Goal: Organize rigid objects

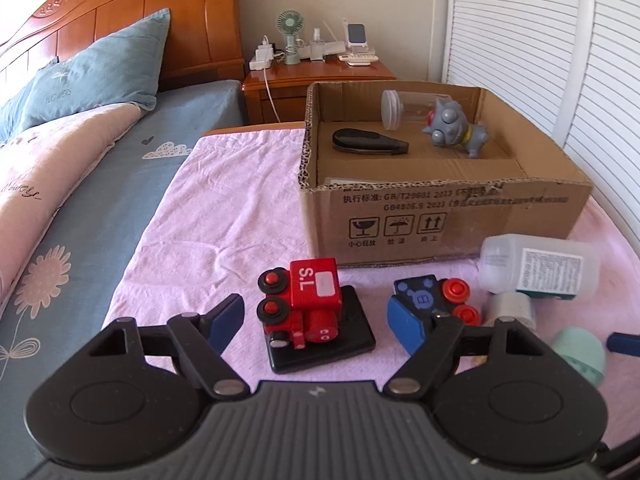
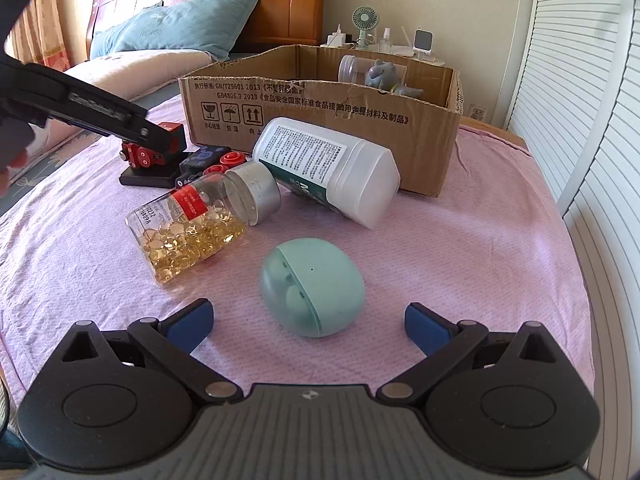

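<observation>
My left gripper [image 1: 320, 320] is hovering unclenched, jaws flanking the red toy train [image 1: 302, 304] — no pad touching it. My right gripper [image 2: 308, 322] is waiting released, the mint case [image 2: 314, 286] between its jaws — cardboard box [image 2: 320, 120] at twelve o'clock.

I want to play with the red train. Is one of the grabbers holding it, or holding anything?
No, nothing is held. The left gripper is open around the red train, pads not touching. The right gripper is open near the green case.
</observation>
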Motion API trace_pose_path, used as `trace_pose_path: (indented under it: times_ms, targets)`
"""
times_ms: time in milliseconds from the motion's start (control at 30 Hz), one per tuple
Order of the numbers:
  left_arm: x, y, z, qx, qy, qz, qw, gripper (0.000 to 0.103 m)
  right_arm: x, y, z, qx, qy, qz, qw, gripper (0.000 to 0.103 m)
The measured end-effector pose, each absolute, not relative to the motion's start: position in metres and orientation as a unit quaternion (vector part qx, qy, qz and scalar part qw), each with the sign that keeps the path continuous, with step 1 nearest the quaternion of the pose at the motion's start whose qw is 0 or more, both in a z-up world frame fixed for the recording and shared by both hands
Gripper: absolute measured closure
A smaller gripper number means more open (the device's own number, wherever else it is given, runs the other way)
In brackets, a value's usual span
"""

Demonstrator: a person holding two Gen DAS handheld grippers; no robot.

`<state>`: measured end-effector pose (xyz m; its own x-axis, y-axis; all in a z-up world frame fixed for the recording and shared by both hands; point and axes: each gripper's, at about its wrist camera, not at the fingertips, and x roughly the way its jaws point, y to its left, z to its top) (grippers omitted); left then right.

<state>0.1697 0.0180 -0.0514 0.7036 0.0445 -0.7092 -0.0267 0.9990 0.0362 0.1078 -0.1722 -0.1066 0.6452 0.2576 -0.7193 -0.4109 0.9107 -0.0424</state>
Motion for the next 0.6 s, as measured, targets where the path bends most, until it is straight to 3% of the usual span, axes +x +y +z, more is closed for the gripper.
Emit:
trace_pose_path:
  times_ms: [100,300,367,600]
  targets:
    - [0.174,0.021,-0.058,0.004,0.378,0.029,0.925,0.027,0.108,-0.172,-0.107,-0.101,0.377,0.186,0.902,0.0]
    - [0.184,0.027,-0.068,-0.016,0.383,0.029,0.923,0.045,0.111,-0.171,-0.108,-0.102,0.372,0.188,0.903,0.0]
    - [0.185,0.028,-0.07,-0.022,0.382,0.03,0.924,0.046,0.112,-0.17,-0.108,-0.102,0.37,0.19,0.904,0.001]
    - [0.186,0.03,-0.07,-0.032,0.385,0.027,0.922,0.047,0.117,-0.167,-0.103,-0.108,0.359,0.206,0.904,0.025]
